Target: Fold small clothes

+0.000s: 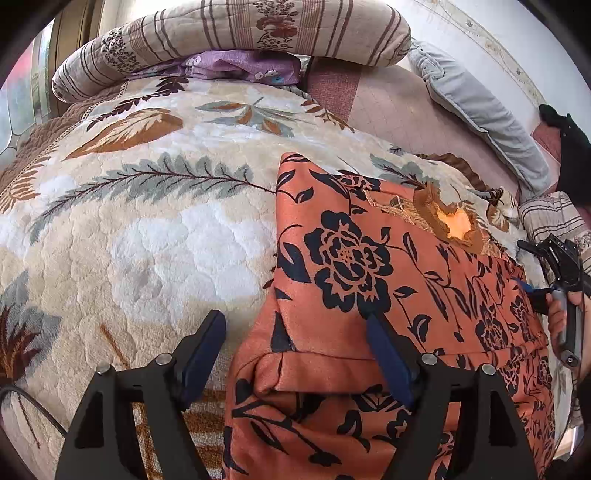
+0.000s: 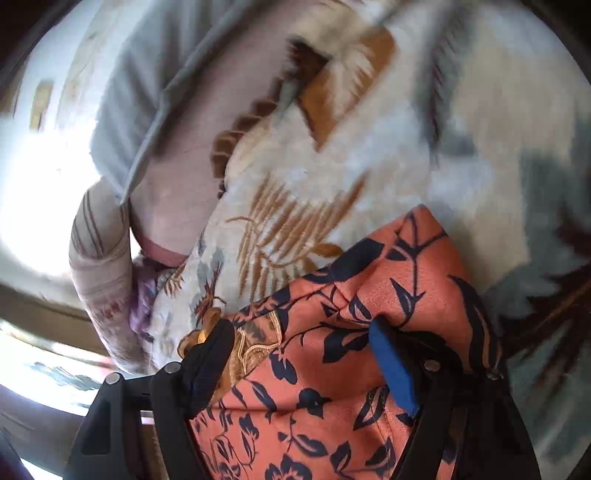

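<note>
1. Both tongs are seen spread wide: the left gripper (image 1: 295, 332) is held with its fingers apart, nothing pinched between them, one finger over the blanket (image 1: 155, 236) and the other over the orange garment (image 1: 369, 266).
2. Released too is the right gripper (image 2: 299, 341), its fingers parted with the garment (image 2: 369, 295) bunched loosely between them but not squeezed.
3. From the left wrist view, the right gripper (image 1: 539, 291) is seen at the garment's far right edge, held by a hand (image 1: 561, 317).
4. An orange cloth with dark navy flowers is laid on the cream leaf-patterned blanket, its lower hem turned over in a fold near the left gripper.
5. A lacy tan neckline (image 1: 454, 221) is seen at the garment's upper part, lit brightly.
6. A striped rolled quilt (image 1: 229, 33) is placed at the far end of the bed, with a purple cloth (image 1: 240, 66) tucked beneath it.
7. A grey pillow (image 1: 476, 110) is set along the wall side.
8. The right wrist view is blurred, so finer detail cannot be told.
</note>
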A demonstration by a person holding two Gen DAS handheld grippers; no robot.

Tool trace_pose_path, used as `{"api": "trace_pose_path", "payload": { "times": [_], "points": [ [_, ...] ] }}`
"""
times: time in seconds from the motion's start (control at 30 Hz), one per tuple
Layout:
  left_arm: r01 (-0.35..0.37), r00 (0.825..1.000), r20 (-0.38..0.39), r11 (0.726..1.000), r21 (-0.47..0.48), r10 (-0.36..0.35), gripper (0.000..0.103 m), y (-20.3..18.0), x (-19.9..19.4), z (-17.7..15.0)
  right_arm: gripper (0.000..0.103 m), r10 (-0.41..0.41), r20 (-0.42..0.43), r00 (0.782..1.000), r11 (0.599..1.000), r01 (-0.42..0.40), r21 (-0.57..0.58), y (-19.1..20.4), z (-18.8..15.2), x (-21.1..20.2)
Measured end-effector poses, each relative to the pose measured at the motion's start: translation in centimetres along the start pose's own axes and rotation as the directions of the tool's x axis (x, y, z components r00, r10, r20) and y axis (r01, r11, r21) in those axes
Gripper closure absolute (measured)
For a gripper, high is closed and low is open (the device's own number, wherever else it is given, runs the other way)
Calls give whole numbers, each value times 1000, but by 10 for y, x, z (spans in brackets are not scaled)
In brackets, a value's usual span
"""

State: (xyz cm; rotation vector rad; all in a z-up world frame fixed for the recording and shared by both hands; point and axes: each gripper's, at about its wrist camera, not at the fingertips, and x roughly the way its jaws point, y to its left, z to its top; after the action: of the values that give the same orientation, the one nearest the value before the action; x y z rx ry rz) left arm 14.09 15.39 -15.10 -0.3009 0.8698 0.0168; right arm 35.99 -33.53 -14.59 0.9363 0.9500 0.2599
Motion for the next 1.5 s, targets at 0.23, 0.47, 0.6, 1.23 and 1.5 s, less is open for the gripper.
{"api": "trace_pose_path", "payload": {
  "times": [0.23, 0.47, 0.6, 1.23, 1.5],
  "points": [
    [-8, 1000, -3, 1000, 9, 8, 23, -2, 1, 0, 22, 135, -12, 991, 990, -136, -35, 34, -10, -6],
    [2, 1000, 0, 1000, 1, -2, 22, -1, 0, 0, 22, 44, -23, 999, 984, -47, -171, 65, -29, 3],
    [-2, 1000, -1, 1000, 8, 2, 21, -2, 1, -1, 15, 25, -109, 994, 982, -45, -184, 63, -45, 30],
    [69, 994, 83, 997, -17, -68, 21, 14, -105, -33, 15, -112, 24, 993, 948, 114, -297, -15, -181, -228],
    [37, 999, -21, 999, -34, -38, 21, 38, -177, -122, 15, -149, -142, 979, 983, 131, -130, -105, -205, -261]
  ]
}}
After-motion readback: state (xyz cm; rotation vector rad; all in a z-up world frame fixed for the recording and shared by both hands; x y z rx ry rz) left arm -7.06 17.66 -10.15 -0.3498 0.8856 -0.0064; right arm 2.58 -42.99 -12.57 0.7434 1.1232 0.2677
